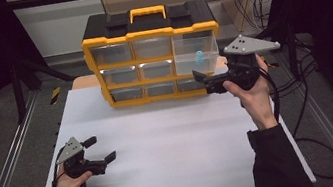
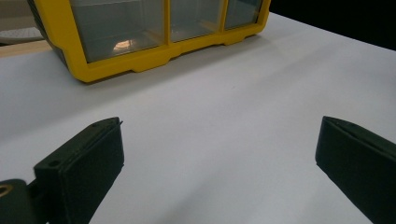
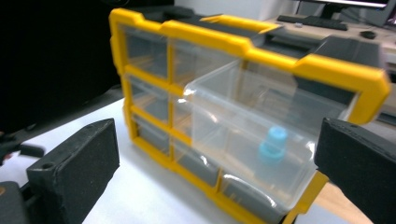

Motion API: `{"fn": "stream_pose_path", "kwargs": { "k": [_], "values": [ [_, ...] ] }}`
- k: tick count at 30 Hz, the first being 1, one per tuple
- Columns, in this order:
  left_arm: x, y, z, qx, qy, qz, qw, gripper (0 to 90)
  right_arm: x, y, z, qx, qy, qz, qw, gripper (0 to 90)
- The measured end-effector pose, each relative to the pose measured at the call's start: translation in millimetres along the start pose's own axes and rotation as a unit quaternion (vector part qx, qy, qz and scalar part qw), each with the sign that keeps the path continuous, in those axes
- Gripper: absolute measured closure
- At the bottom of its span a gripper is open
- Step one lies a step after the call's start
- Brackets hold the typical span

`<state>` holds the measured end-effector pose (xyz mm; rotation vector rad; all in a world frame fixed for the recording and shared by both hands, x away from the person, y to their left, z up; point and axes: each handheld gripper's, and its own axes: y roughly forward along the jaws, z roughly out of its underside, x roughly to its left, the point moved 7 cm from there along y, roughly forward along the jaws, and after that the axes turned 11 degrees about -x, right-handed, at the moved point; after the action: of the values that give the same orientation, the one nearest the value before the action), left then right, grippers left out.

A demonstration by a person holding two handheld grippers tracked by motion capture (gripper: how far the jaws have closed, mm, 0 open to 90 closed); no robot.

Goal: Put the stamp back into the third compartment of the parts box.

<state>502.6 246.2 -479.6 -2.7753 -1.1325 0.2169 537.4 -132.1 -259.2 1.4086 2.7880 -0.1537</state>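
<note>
A yellow and black drawer organizer [image 1: 153, 55] stands at the 12 o'clock edge of the white surface [image 1: 172, 143], its yellow carry handle [image 1: 146, 12] on top. It has three rows of three clear drawers. The upper drawer at 3 o'clock [image 1: 196, 56] is pulled out and holds a small blue piece [image 1: 199, 57]. Metal rails [image 1: 8, 159] flank the surface at 9 and 3 o'clock. Cables [image 1: 305, 117] lie on the floor at 3 o'clock.

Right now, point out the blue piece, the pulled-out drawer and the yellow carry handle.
Blue piece [image 3: 273, 144]: right gripper view, its stepped body.
Pulled-out drawer [image 3: 224, 126]: right gripper view, clear front wall.
Yellow carry handle [image 1: 147, 11]: high view, top bar.
</note>
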Motion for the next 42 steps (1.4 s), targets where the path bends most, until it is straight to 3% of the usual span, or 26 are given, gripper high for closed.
{"fn": "stream_pose_path", "kwargs": {
  "k": [11, 14, 22, 31, 39, 42],
  "values": [
    [-0.4, 0.4, 0.4, 0.001, 0.001, 0.0, 1.0, 0.9, 18.0, -13.3, 48.0, 0.015, 0.007, -0.019, 0.9997, 0.5],
    [-0.5, 0.6, 0.6, 0.002, 0.001, 0.0, 1.0, 0.9, 18.6, -14.3, 65.1, 0.022, 0.021, -0.026, 0.9992, 0.5],
    [-0.8, 0.7, 0.7, 0.003, 0.003, 0.001, 1.0, 0.9, 14.0, -14.6, 115.6, 0.051, 0.045, -0.046, 0.9966, 0.9],
    [-1.6, 1.0, 0.8, 0.003, 0.004, 0.002, 1.0, 1.0, 9.3, -25.5, 161.2, 0.051, 0.064, -0.064, 0.9946, 1.2],
    [-2.4, 1.5, 0.6, 0.003, 0.005, 0.004, 1.0, 1.0, -2.0, -40.9, 202.7, 0.067, 0.072, -0.056, 0.9936, 1.7],
    [-2.8, 2.1, 1.0, 0.004, 0.005, 0.005, 1.0, 1.0, -4.8, -45.1, 210.3, 0.073, 0.075, -0.048, 0.9934, 2.0]
  ]
}}
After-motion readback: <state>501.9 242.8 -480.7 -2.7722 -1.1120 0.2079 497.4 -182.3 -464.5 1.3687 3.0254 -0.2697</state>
